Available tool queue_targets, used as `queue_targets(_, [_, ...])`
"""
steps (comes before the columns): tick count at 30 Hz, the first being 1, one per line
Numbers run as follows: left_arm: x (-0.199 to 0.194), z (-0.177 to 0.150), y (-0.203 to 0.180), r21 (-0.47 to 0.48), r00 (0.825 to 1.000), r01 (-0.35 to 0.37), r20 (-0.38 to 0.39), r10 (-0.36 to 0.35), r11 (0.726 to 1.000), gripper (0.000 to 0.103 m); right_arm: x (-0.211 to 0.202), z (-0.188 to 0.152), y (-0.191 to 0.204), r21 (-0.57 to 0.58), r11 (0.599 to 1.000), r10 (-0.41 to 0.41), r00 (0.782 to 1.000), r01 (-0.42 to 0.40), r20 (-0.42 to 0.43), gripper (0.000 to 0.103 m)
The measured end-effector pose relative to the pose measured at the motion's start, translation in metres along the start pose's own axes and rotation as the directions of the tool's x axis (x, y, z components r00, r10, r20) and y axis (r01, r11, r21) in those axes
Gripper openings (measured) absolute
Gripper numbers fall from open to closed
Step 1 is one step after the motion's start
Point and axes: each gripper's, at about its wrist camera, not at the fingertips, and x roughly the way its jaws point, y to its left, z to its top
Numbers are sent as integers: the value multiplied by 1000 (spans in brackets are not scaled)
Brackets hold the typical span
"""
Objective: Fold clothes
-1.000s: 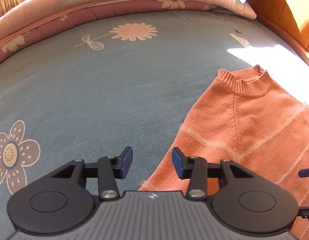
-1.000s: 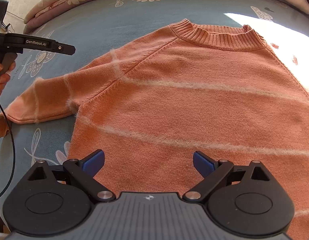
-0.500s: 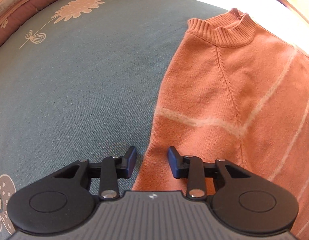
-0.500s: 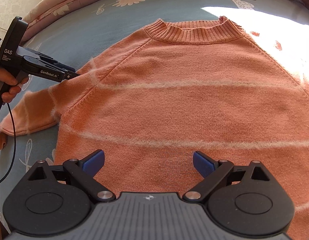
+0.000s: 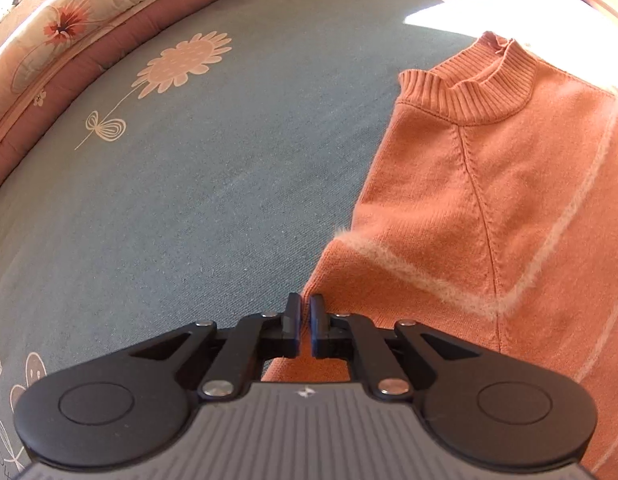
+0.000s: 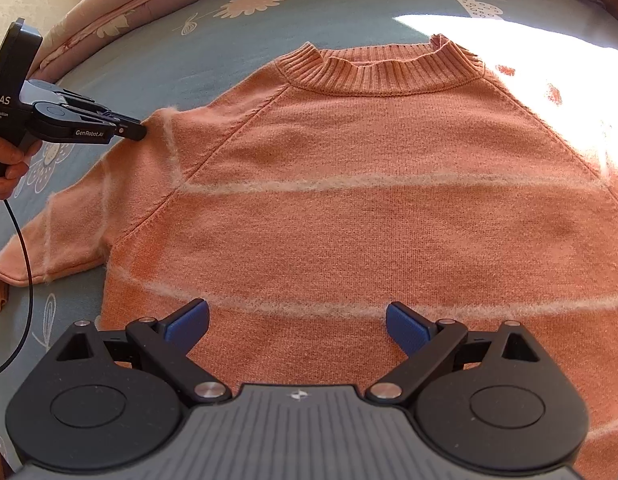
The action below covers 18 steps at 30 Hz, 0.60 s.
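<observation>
Now left gripper (image 5: 305,320) clamped (sleeve (image 5: 349,280) edge), earlier open

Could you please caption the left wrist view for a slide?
Left gripper shut on the sleeve edge of the orange sweater lying on a blue floral bedsheet.

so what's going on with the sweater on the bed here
A person holding a gripper in each hand is starting to fold an orange sweater spread flat on a blue flowered bedsheet. The left gripper has just been closing and is now pinched shut on the upper edge of the sweater's sleeve. The right gripper hangs open over the lower body, gripping nothing.
</observation>
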Motion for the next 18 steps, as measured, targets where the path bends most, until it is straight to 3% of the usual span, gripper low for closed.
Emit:
queue_targets(2, [-3, -4, 5, -27, 1000, -17, 8, 17, 1000, 13, -2, 2, 2, -5, 1000, 7, 1000, -7, 1, 97])
queue_targets(7, [-27, -19, 30, -201, 999, -15, 39, 23, 979, 15, -5, 5, 8, -38, 999, 12, 1000, -11, 14, 97])
queue_targets(8, [-32, -23, 31, -226, 999, 5, 52, 7, 974, 16, -5, 5, 9, -38, 999, 11, 1000, -10, 16, 97])
queue_targets(11, [-45, -34, 23, -262, 993, 94, 96, -71, 960, 33, -4, 4, 12, -27, 1000, 16, 1000, -15, 16, 97])
queue_targets(13, [-42, -42, 11, -266, 986, 155, 102, -132, 951, 36, -2, 2, 16, -33, 999, 19, 1000, -19, 11, 97])
queue_targets(16, [-29, -62, 5, -331, 986, 167, 67, -153, 929, 37, -3, 1, 26, -55, 998, 29, 1000, -29, 4, 97])
queue_targets(18, [-26, -82, 10, -383, 992, 129, 56, -117, 915, 37, -4, 1, 31, -74, 997, 35, 999, -35, 3, 97])
